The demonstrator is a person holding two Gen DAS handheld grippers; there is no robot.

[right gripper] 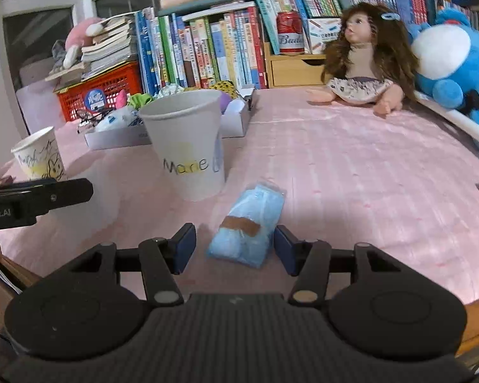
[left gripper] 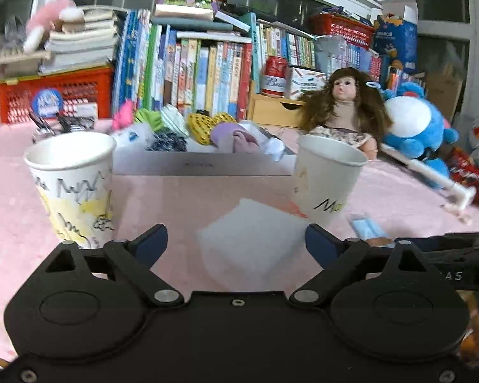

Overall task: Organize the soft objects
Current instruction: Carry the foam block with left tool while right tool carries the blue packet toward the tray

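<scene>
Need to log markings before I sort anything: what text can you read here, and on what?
"Marie": handwritten on the nearer paper cup.
"Bud...", partly hidden: on the red can.
"...obot.AI": on the left gripper's black body, cut off at the right wrist view's edge.
Scribbles on the other paper cup: not legible.
Book spines and blue round sticker: too small.

1. Right gripper (right gripper: 235,249) is pointing down at the pink surface (right gripper: 351,172); jaws are standing apart.
2. Blue packet (right gripper: 249,223), sealed with a brown strip, is lying between the jaws; pads are not pressing on it.
3. White paper cup (right gripper: 188,146) marked "Marie" is standing upright just behind the packet.
4. Second, scribbled cup (right gripper: 40,156) is standing far left.
5. Left gripper (right gripper: 38,199) is reaching in from the left edge; its jaws are not showing.
6. Doll (right gripper: 364,60) is sitting at the back beside a blue plush (right gripper: 456,63).
</scene>
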